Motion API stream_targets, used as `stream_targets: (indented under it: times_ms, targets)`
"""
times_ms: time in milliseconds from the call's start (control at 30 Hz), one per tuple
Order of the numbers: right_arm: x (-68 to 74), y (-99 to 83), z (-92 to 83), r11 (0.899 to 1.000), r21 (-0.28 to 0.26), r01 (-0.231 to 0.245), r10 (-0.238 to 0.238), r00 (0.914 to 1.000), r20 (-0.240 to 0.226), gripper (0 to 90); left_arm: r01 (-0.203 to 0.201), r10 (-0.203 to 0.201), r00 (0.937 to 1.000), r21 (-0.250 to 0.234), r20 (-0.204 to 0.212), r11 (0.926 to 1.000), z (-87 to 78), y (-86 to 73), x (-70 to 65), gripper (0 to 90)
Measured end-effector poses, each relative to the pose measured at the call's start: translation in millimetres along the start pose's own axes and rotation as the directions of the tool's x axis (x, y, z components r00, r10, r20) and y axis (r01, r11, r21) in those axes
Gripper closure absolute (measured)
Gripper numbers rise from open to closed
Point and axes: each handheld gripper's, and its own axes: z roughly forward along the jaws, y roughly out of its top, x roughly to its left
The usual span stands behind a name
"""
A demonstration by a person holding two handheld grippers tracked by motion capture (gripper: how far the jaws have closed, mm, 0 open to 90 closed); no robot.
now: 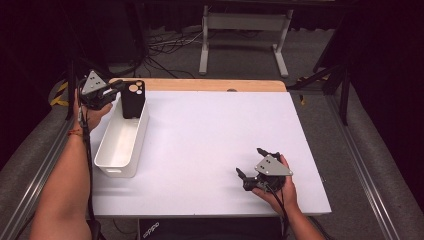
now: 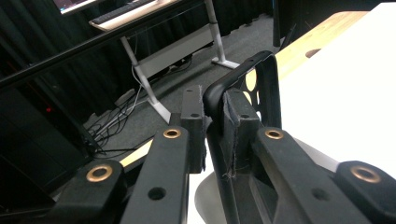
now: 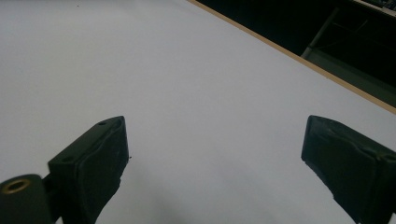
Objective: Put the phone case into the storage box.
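Upright, black phone case (image 1: 133, 99) with round camera cutouts, edge between clamped left gripper (image 1: 107, 93) jaws; right gripper (image 1: 251, 164) jaws apart.

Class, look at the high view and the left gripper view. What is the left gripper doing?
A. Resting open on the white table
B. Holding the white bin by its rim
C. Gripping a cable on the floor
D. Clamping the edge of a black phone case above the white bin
D: the left gripper has its jaws shut on the edge of the black phone case, which stands upright at the far end of the white bin.
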Motion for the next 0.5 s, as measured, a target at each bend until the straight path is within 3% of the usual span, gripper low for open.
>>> stream_targets:
  times_ms: [167,500]
  targets:
    - [0.2,0.3,-0.4,1.0,-0.003,0.003,-0.003,1.0,0.001,8.1,-0.013,0.013,0.9999,0.009,-0.006,0.9999,-3.5,-1.1,0.7,80.0]
    - [-0.2,0.4,-0.6,1.0,-0.002,0.001,-0.001,1.0,0.002,8.4,0.018,-0.017,0.9996,0.054,-0.02,0.9984,-2.6,-7.9,4.5,75.7]
